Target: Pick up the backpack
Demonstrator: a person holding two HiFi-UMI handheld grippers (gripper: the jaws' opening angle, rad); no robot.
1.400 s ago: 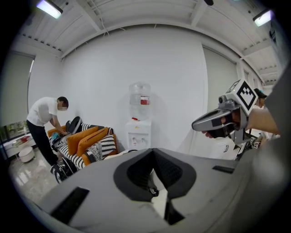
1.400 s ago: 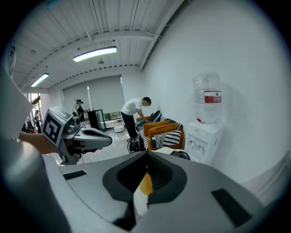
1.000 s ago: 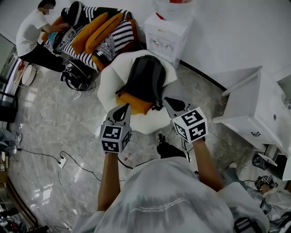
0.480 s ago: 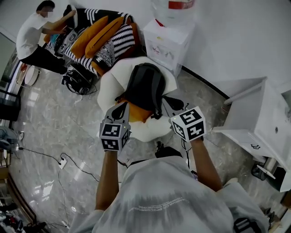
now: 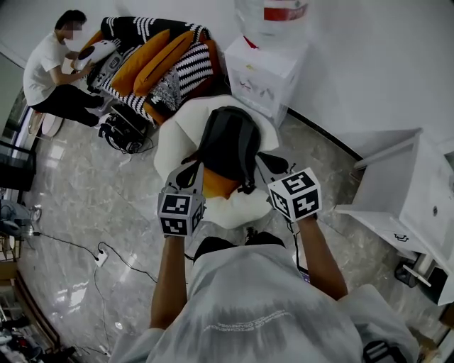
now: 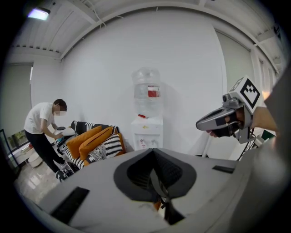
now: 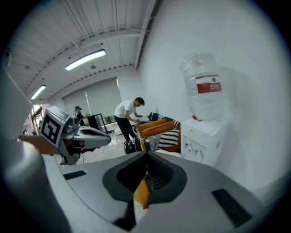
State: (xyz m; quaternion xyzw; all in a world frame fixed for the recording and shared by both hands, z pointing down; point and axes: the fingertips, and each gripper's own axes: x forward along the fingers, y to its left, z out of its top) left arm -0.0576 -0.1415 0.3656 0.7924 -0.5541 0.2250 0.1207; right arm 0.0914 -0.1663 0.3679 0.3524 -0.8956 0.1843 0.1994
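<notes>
Grey marble floor (image 5: 85,184) runs all round the white round armchair (image 5: 170,135). A striped sofa (image 5: 186,65) w/ orange cushions (image 5: 152,60) stands beyond the armchair to its left, close to it. A white cabinet (image 5: 397,184) stands well apart to the armchair's right. A white water dispenser (image 5: 262,67) w/ a bottle (image 5: 273,14) on top stands at the wall just behind the armchair. A person (image 5: 46,67) in a white tee bends over the sofa's far end, well apart from the armchair.

The dark grey backpack (image 5: 230,142) lies on the armchair's seat, one end up toward the armchair's back. Its near end rests over an orange cushion (image 5: 216,183) at the seat's front.

The L gripper (image 5: 189,172) is at the armchair's front-left, tip just beside the backpack's left strap; can't tell if it touches. In the left gripper view its jaws meet tip to tip and clamp nothing. A strap and a bit of orange show thru the slit lower down.

The R gripper (image 5: 272,162) is at the armchair's front-right, tip just beside the backpack's right edge; contact also unclear. In the right gripper view its jaws are likewise together at the tips and empty, w/ orange cushion showing thru the slit.

A white power strip (image 5: 101,257) w/ cable lies on the floor, well off the armchair's front-left.
</notes>
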